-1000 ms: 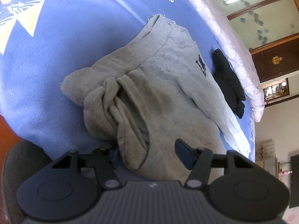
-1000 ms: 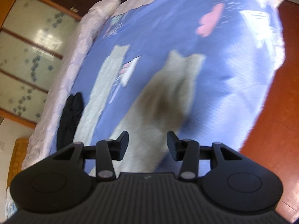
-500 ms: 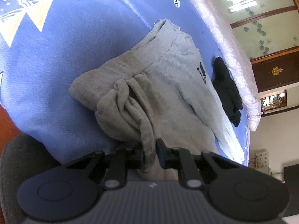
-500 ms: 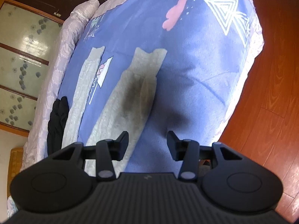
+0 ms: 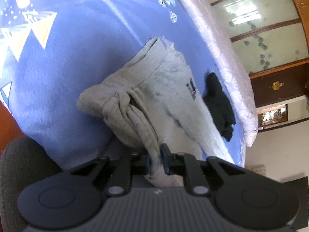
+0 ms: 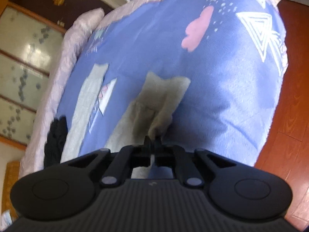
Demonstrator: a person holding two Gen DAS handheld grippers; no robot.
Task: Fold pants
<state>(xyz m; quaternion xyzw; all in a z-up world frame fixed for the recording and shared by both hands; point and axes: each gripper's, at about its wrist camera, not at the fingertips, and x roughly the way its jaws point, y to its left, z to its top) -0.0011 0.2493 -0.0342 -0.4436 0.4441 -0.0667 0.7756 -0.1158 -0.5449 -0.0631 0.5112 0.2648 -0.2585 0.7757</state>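
Grey sweatpants (image 5: 164, 89) lie on a blue patterned bedsheet (image 5: 67, 67), their waist end bunched into folds close to the camera. My left gripper (image 5: 156, 160) is shut on a thick fold of that waist fabric, which rises slightly off the sheet. In the right wrist view the nearer leg of the pants (image 6: 160, 100) stretches away from me, and the other leg (image 6: 88, 104) lies flat to its left. My right gripper (image 6: 152, 141) is shut on the near edge of that leg, and the cloth tents up to the fingertips.
A black garment (image 5: 218, 100) (image 6: 56, 141) lies beside the pants near the pale quilted bed border (image 5: 222, 63). Red-brown wooden floor (image 6: 289, 116) runs along the bed's right edge. A grey padded seat (image 5: 13, 174) sits at lower left. Glass-panelled wardrobe doors (image 5: 260, 29) stand behind.
The left jaws went from wide open to shut on the waist fold and lifted it. The right gripper came down onto the near pant leg and shut on it.
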